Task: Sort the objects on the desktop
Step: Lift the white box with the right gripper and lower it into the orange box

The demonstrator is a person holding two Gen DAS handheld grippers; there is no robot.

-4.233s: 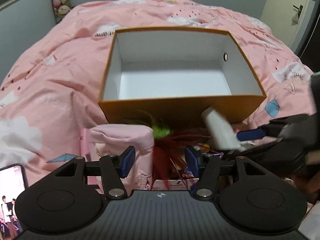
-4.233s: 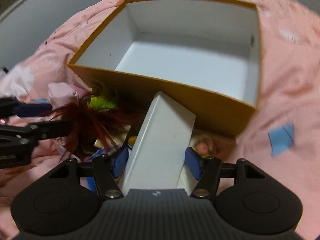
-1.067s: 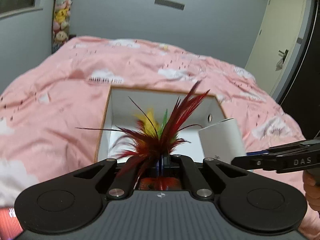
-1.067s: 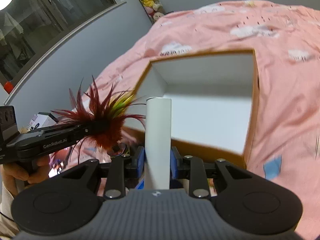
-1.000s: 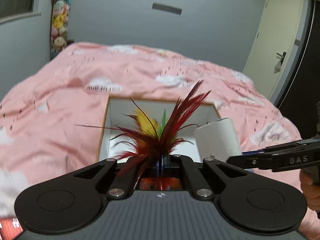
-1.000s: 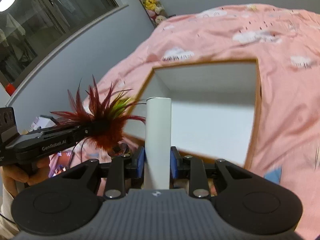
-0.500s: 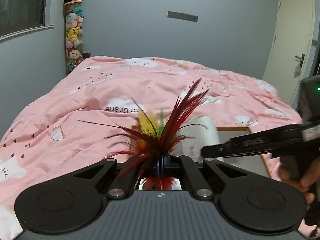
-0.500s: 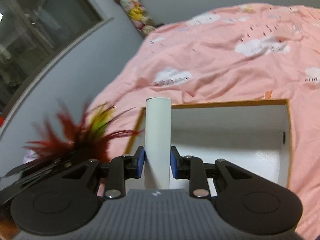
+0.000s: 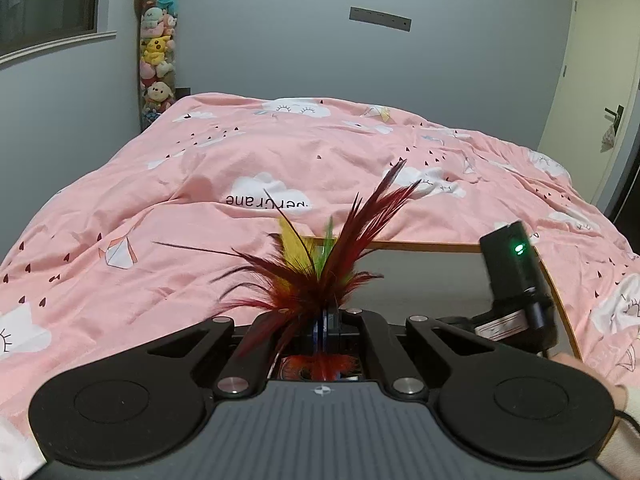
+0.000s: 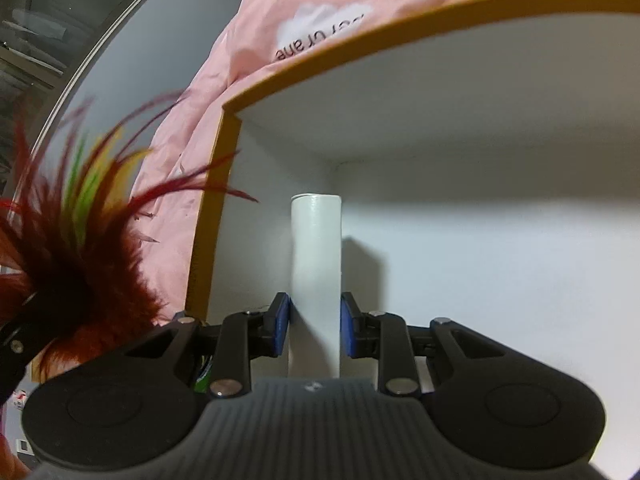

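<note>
Two grippers are in use, each carrying one item. The left gripper (image 9: 325, 320) has its jaws fully closed on one feather toy (image 9: 320, 268); dark red plumes with one yellow and one green feather fan up and out from the pinch point. In the right wrist view the same toy (image 10: 76, 248) appears at the left edge, just outside the box's left wall.

The right gripper (image 10: 316, 330) is at a narrow setting, its two blue pads (image 10: 282, 324) pressed against opposite sides of one white tube (image 10: 316, 264). The tube projects forward along the fingers and sits inside the box, its far end near the back left corner.

One box (image 10: 440, 12) rests on one pink bedspread (image 9: 200, 184). It has an orange rim and white interior. No other item is visible in the part of the box shown.

In the left wrist view, the right gripper's black body (image 9: 514, 280), with one green indicator lit, stands over the box's right side.
</note>
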